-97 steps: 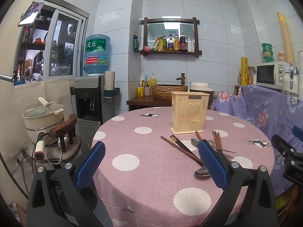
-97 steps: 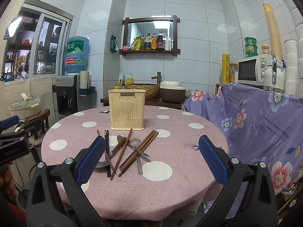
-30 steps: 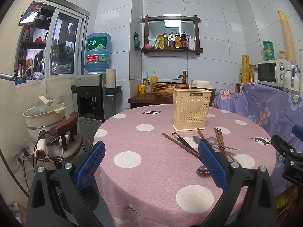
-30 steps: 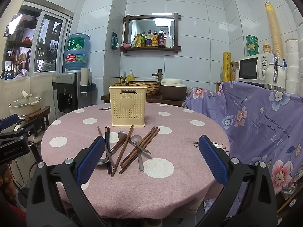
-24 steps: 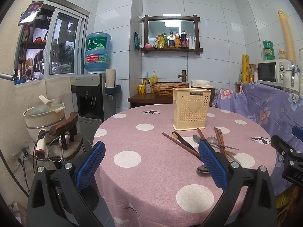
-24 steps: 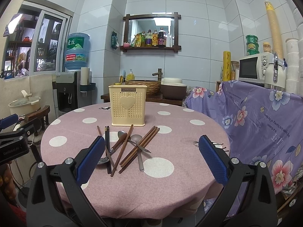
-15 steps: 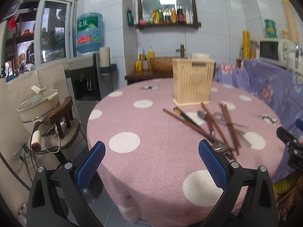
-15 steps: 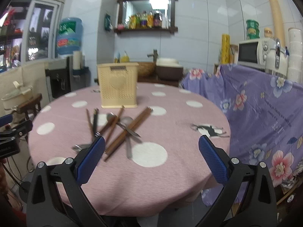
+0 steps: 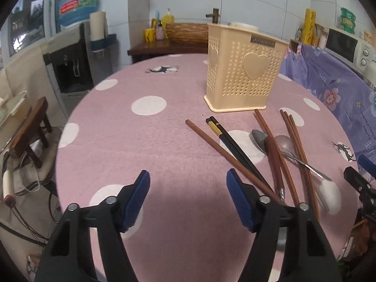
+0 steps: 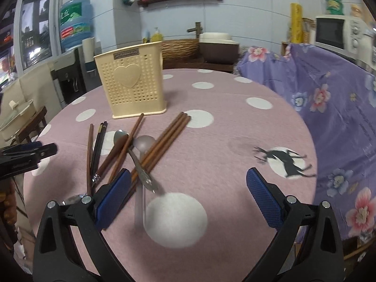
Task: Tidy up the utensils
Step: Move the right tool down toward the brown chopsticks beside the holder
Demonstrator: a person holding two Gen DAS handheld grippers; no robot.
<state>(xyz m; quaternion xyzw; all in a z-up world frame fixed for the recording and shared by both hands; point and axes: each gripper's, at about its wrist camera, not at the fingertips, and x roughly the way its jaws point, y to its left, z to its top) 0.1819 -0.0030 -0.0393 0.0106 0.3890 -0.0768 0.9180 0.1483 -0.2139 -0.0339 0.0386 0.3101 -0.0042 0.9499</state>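
While both grippers close in over the near edge of the table point(image 9: 145, 155), nothing is gripped and the yellow holder point(image 9: 244, 70) has no utensils showing above its rim.

The loose pile, brown chopsticks point(image 10: 162, 143), a black pair point(image 9: 232, 145) and metal spoons point(image 10: 131, 148), lies just in front of the holder, which stands toward the table's far edge. The left gripper point(image 9: 188, 199) has just been narrowing its jaws, with only bare cloth between them; the right gripper point(image 10: 188, 192) is spread wide, its left pad over the handle ends. I judge it best to single out an outer stick first, such as the lone brown one on the pile's left, pinch near its end, lift it clear of the crossed pieces, then tip it upright into the holder.
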